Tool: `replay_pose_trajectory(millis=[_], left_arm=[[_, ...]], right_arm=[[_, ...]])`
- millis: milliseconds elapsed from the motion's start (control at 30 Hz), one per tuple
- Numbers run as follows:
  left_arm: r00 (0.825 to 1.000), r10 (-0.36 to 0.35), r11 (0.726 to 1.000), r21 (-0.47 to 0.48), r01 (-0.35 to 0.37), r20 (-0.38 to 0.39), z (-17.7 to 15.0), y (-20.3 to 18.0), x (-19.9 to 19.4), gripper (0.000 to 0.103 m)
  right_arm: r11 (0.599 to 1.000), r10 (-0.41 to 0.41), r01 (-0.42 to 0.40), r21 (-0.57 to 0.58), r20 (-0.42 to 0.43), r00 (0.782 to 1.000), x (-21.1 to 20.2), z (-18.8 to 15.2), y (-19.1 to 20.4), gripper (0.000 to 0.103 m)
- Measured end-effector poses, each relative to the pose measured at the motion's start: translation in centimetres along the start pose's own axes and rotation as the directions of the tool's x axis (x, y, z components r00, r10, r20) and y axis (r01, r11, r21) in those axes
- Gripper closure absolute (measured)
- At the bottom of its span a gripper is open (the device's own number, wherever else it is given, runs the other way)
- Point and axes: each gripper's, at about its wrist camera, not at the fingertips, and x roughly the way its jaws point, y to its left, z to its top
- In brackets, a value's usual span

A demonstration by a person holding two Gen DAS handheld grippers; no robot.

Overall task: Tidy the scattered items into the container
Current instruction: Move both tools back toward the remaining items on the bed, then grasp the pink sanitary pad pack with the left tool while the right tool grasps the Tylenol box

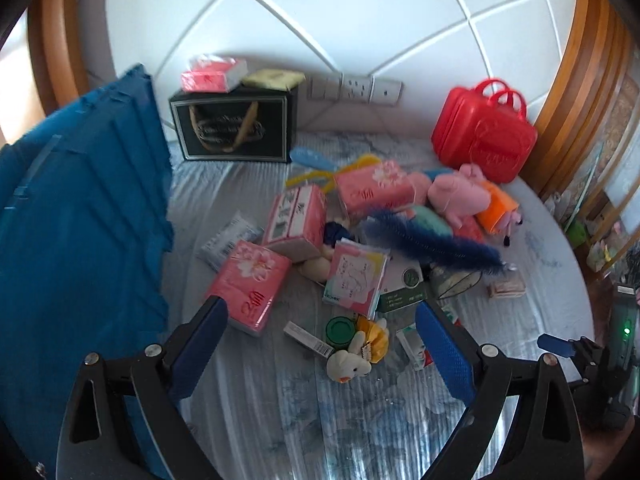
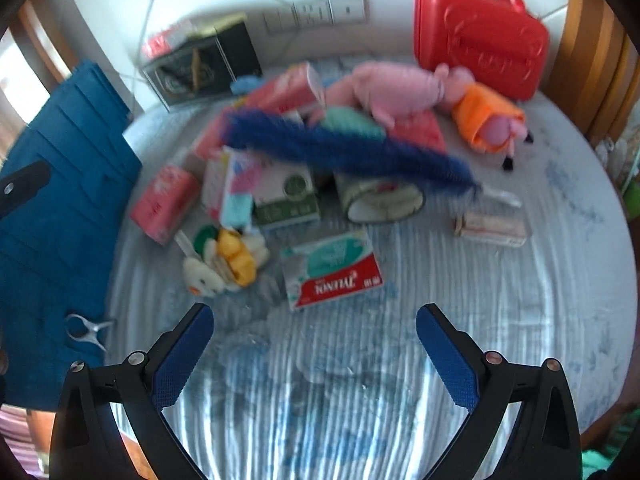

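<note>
A pile of scattered items lies on the bed: pink tissue packs (image 1: 249, 285) (image 2: 165, 204), a blue fuzzy duster (image 1: 436, 242) (image 2: 348, 148), a pink pig plush (image 1: 460, 194) (image 2: 392, 88), a small white and yellow plush (image 1: 358, 354) (image 2: 224, 264), a green jar (image 1: 340, 330) and a Tylenol box (image 2: 332, 272). A blue crate (image 1: 76, 216) (image 2: 60, 208) stands at the left. My left gripper (image 1: 322, 320) is open above the bed, near the small plush. My right gripper (image 2: 314, 320) is open and empty, just short of the Tylenol box.
A red case (image 1: 484, 132) (image 2: 480, 36) stands at the back right. A black box (image 1: 236, 126) with tissue packs on top sits against the white padded headboard (image 1: 320, 16). A metal clip (image 2: 86, 330) lies on the crate. Wooden bed frame curves round the right side.
</note>
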Motion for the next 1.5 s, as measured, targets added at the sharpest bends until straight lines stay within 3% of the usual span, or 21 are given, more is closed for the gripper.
replay_pose_trajectory(millis=[100,400,667,800,867,900,1067,1133,1267,1400,1500], left_arm=[[0.999,0.009,1.000,0.010,-0.009,-0.034,0.1,-0.9,3.8,0.007],[0.991,-0.055,0.995,0.080,0.065,-0.119,1.2,-2.9,14.2,0.007],[0.977,-0.062,0.986,0.139,0.091,-0.203,1.5,-3.5,20.1,0.007],[0.975,-0.081,0.985,0.131,0.110,-0.206,1.4,-3.7,21.1,0.010],[0.971,-0.105,0.982,0.132,0.136,-0.215,1.4,-3.9,21.1,0.028],[0.969,-0.114,0.980,0.134,0.145,-0.218,1.4,-4.1,21.0,0.032],[0.968,-0.120,0.979,0.138,0.152,-0.221,1.3,-4.7,20.2,0.038],[0.968,-0.120,0.980,0.130,0.151,-0.219,1.4,-4.7,19.8,0.038],[0.970,-0.121,0.982,0.120,0.149,-0.210,1.8,-4.5,19.1,0.038],[0.973,-0.118,0.983,0.119,0.143,-0.199,2.2,-4.3,18.7,0.038],[0.974,-0.120,0.982,0.118,0.145,-0.194,2.3,-4.3,18.4,0.038]], right_arm=[[1.000,-0.005,0.005,0.002,-0.040,0.999,2.2,-0.4,-0.6,0.000],[0.999,-0.034,0.039,0.038,-0.121,0.992,6.6,-1.2,-2.8,0.000],[0.973,-0.041,0.076,0.219,-0.160,0.986,10.3,-0.5,-3.3,0.000],[0.921,-0.034,0.097,0.378,-0.168,0.985,12.3,0.1,-4.3,0.000],[0.883,-0.026,0.101,0.458,-0.169,0.985,13.2,0.4,-4.6,0.000],[0.866,-0.024,0.104,0.489,-0.168,0.986,13.5,0.5,-4.6,0.000],[0.780,-0.022,0.124,0.614,-0.171,0.985,14.8,0.8,-4.0,0.000],[0.763,-0.043,0.147,0.629,-0.177,0.983,15.4,1.1,-3.5,0.000],[0.767,-0.145,0.237,0.597,-0.198,0.969,16.3,2.0,-2.4,0.000],[0.816,-0.233,0.319,0.482,-0.231,0.945,16.9,2.6,-0.9,0.007],[0.853,-0.231,0.304,0.425,-0.214,0.949,16.6,2.3,-0.2,0.012]])
